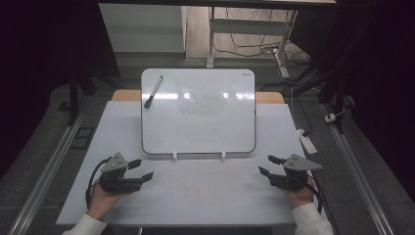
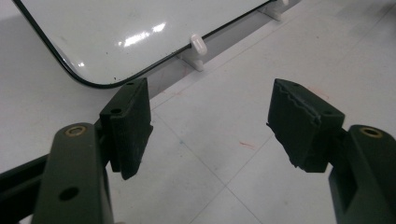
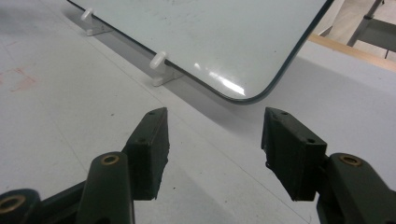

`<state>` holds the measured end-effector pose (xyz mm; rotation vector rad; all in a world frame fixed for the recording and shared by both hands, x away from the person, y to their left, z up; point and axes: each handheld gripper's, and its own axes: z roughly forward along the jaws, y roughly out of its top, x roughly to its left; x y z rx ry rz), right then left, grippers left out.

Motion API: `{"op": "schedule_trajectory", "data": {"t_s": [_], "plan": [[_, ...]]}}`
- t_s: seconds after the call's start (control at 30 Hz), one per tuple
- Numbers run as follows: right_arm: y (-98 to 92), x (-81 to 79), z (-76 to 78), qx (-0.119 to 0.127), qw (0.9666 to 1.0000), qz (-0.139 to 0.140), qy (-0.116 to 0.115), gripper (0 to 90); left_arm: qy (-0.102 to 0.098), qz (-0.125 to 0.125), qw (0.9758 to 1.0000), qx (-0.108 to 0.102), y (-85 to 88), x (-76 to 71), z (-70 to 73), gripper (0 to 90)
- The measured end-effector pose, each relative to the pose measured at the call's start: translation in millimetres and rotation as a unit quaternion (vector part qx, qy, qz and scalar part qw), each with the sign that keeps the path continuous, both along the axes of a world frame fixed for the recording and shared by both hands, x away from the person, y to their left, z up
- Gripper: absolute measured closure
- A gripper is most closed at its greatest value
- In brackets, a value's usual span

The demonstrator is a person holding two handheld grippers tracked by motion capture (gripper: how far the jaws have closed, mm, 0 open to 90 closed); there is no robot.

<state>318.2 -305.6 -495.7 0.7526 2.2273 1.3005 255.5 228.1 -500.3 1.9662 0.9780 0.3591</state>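
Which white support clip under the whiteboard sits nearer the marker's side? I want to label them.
The left clip, below the whiteboard's lower edge on the side where the marker lies. The other clip stands farther right.

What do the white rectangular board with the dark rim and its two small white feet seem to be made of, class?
The white rectangular board with the dark rim looks like a glossy coated dry-wipe panel: lamps reflect sharply on it and faint wiped smudges remain. The dark rim looks like plastic or rubber; which one is unclear. The two small white feet look like moulded matt plastic, with rounded, seamless tips.
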Motion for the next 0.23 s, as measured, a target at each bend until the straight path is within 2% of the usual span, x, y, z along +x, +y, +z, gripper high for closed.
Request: {"op": "schedule_trajectory", "data": {"t_s": [0.23], "plan": [[1.3, -0.6, -1.0, -0.007, 1.0000, 0.005, 0.002, 41.3, -0.001, 0.004, 1.0000, 0.001, 1.9, 0.1, -0.8, 30.6]]}}
